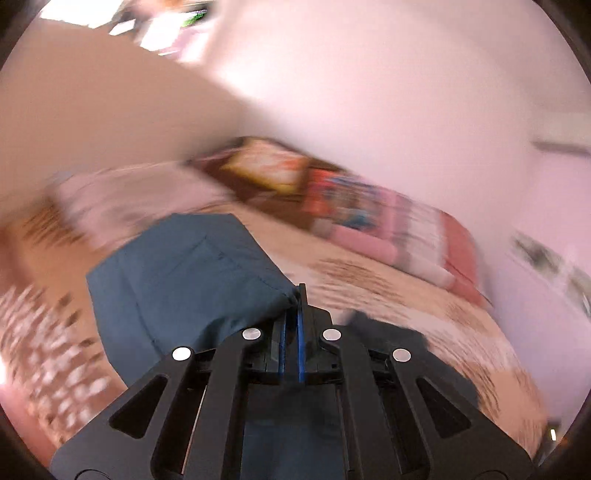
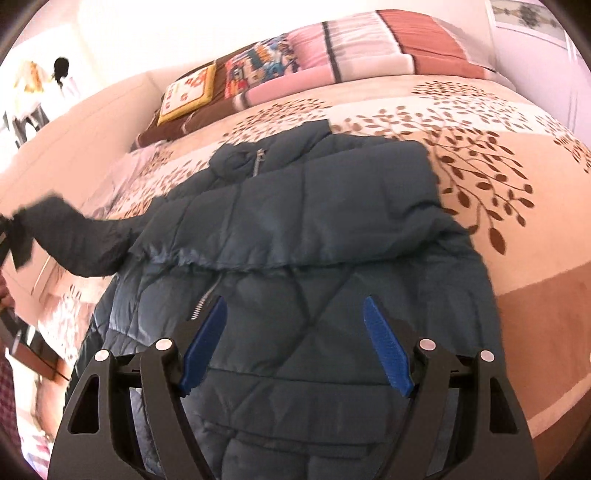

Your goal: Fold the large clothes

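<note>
Bed covered by cream and tan bedspread [image 2: 480,155] printed with brown leafy branches; same spread, motion-blurred, in left wrist view [image 1: 388,288]. At head of bed: pink, white and terracotta striped pillows [image 2: 369,44], a brightly patterned red and blue cushion [image 2: 255,70] beside them, then a yellow-bordered square cushion [image 2: 188,94] on brown fabric. Behind the pillows, pale pinkish-white wall [image 2: 221,22], brightly lit. Framed picture [image 2: 528,16] on wall right of the pillows.

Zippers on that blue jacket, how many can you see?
2 on the jacket: a small one up by the collar, and one lower down near the open right hand-held gripper, at its left finger. Folds may hide others.
</note>
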`<state>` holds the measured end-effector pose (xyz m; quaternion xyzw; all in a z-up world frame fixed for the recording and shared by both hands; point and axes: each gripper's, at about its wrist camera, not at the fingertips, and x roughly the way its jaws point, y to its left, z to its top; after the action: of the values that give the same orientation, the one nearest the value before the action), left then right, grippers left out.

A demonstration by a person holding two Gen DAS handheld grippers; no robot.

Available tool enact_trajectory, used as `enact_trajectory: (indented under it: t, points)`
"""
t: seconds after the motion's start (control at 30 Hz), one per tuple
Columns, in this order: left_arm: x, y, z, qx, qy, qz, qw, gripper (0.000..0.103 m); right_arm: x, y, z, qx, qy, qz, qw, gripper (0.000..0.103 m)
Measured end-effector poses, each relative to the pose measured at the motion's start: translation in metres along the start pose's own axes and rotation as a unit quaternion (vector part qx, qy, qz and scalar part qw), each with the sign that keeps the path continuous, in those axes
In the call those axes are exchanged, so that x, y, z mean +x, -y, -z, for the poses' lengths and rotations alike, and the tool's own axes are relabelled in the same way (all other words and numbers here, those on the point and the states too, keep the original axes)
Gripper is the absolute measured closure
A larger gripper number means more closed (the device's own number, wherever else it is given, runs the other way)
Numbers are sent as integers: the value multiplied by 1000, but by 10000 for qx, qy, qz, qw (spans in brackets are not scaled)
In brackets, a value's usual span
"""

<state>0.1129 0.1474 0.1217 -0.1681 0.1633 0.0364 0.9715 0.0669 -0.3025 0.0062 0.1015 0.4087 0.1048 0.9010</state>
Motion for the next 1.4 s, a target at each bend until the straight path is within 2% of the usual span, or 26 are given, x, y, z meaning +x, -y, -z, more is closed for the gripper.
enact_trajectory:
  t: [0.1,0.2,0.27,0.37,0.43,0.6,0.67,0.73,0.77,0.83,0.93,1.0,1.13,1.27,1.33,1.4]
  points:
    - [17,58,9,459,-369,789,9951,99,-6,15,0,154,81,14,9998,28]
    - [43,107,35,788,-909,1305,9841,99,-11,29,0,316,151,32,9994,28]
    - [61,133,59,1037,-1260,1486,9753,99,-14,39,1,430,178,34,9989,28]
    - [92,168,103,1382,-1890,1563,9596,99,-15,52,5,576,146,46,9982,28]
    - [109,179,134,1613,-2232,1471,9500,99,-14,58,8,649,106,51,9978,28]
    - [135,182,174,1712,-2787,1334,9355,96,-9,64,12,704,13,-8,9975,28]
    - [137,183,188,1725,-3059,1328,9268,84,-6,65,13,715,-41,-34,9974,28]
    - [137,181,200,1711,-3359,1376,9160,57,-2,63,14,694,-101,-37,9975,28]
    - [133,180,203,1699,-3391,1405,9146,54,-1,62,13,676,-117,-39,9976,28]
    - [122,180,205,1745,-3359,1459,9140,47,-1,58,13,612,-145,-24,9980,28]
    - [101,174,202,1712,-3380,1619,9112,45,-2,50,11,512,-147,-30,9986,28]
    - [81,162,196,1675,-3279,1691,9142,45,-2,40,7,382,-142,-72,9991,28]
    - [46,128,181,1510,-3068,1627,9255,44,2,2,-5,-133,-86,-221,9996,28]
    - [22,82,165,1100,-2855,1283,9434,44,12,-48,-12,-764,-102,-426,9961,28]
    - [13,56,158,777,-2765,1050,9521,44,18,-75,-12,-1118,-115,-503,9924,28]
    - [8,38,155,563,-2705,914,9567,44,28,-110,-7,-1667,-133,-495,9847,28]
